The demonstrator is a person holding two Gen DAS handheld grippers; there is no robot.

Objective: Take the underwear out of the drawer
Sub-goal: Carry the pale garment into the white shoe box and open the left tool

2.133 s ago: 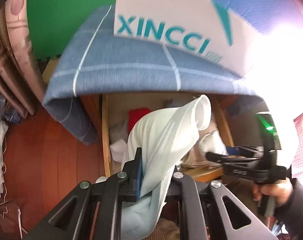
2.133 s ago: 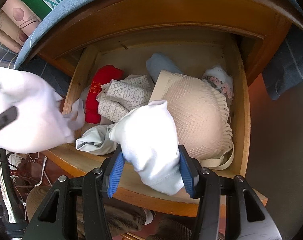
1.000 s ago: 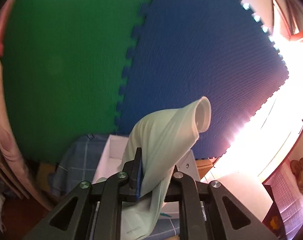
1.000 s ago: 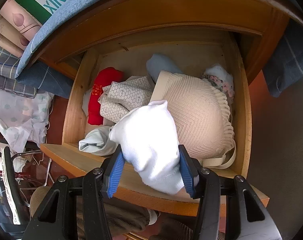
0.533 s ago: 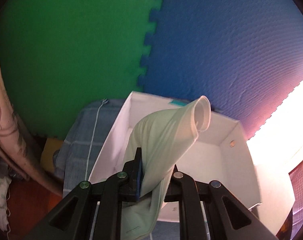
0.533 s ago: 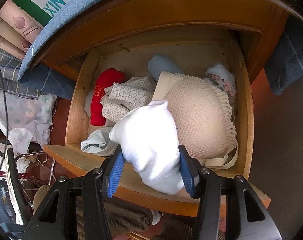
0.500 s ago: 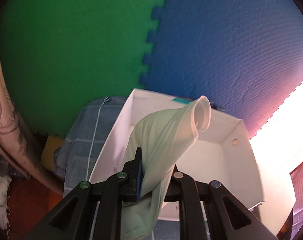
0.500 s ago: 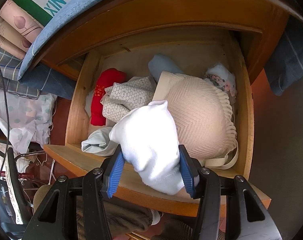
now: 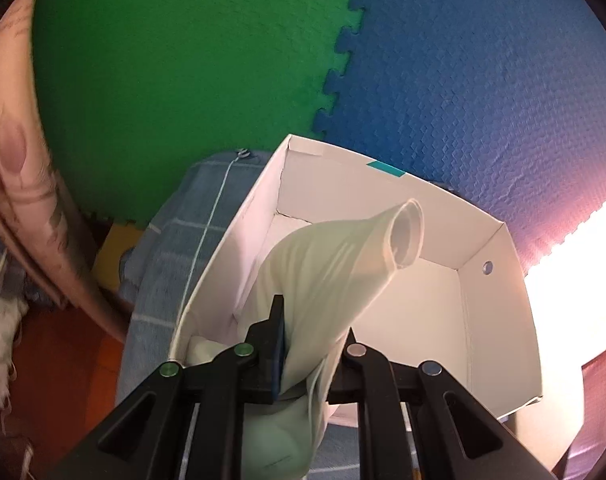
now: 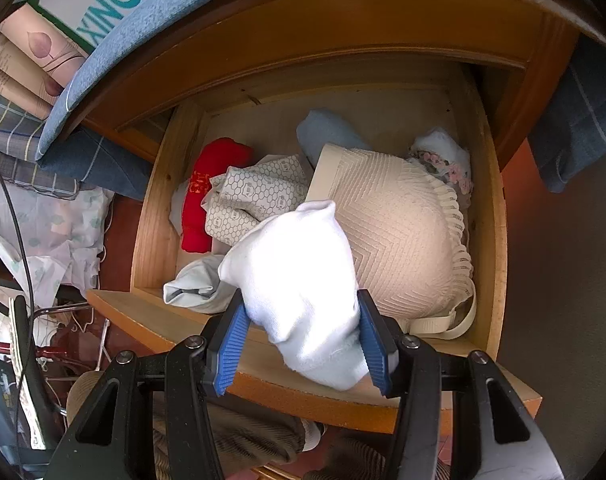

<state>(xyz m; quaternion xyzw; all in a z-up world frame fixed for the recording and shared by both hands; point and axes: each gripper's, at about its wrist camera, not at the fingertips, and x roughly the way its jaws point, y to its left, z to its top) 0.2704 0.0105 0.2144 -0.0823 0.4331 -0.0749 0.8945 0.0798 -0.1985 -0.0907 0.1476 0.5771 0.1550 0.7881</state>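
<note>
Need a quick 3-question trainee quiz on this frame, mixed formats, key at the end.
1. True or false: the left tool is clamped on a pale green garment above the white box.
2. Multiple choice: the right tool grips a
A. red item
B. white bundled garment
C. cream bra
3. Fill in: the red item lies on the ____ side of the drawer in the right wrist view.

Key:
1. True
2. B, the white bundled garment; the cream bra lies behind it in the drawer
3. left
</note>
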